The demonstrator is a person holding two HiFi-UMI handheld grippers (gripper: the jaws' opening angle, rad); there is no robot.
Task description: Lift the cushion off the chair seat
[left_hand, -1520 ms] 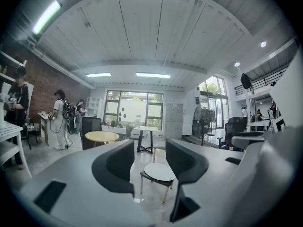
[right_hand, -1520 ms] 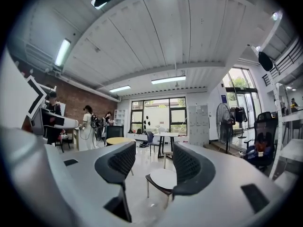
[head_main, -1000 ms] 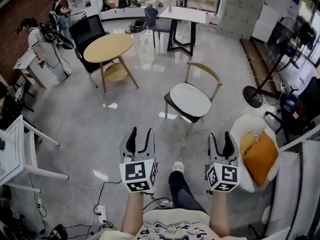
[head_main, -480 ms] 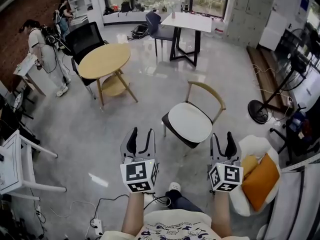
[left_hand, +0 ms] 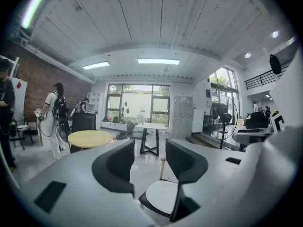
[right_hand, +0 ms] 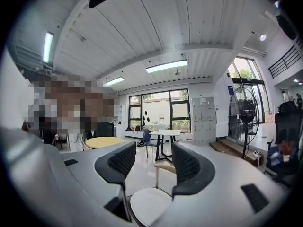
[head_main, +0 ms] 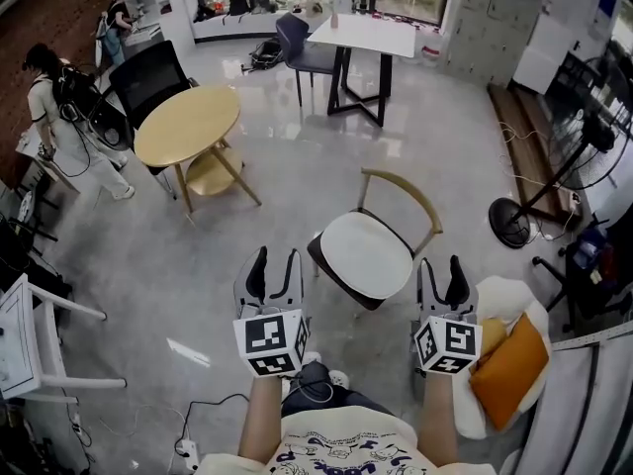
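Observation:
A wooden-backed chair [head_main: 400, 190] stands on the grey floor just ahead, with a white round cushion [head_main: 368, 255] lying on its dark seat. My left gripper [head_main: 274, 262] hovers at the cushion's near left, open and empty. My right gripper [head_main: 442, 268] hovers at the cushion's near right, also open and empty. Neither touches the chair. In the left gripper view the cushion [left_hand: 161, 196] shows low between the jaws of the left gripper [left_hand: 149, 162]. The right gripper view has the cushion [right_hand: 149, 205] below the right gripper [right_hand: 152, 167].
A white armchair [head_main: 514, 300] with an orange pillow [head_main: 509, 364] is close on the right. A standing fan [head_main: 514, 221] is further right. A round yellow table [head_main: 188, 125], a black office chair [head_main: 148, 77], a white table [head_main: 361, 33] and a person [head_main: 54, 107] stand beyond.
Both grippers have moved forward together toward the chair, which now lies nearer and between them. Their jaws are as wide as before.

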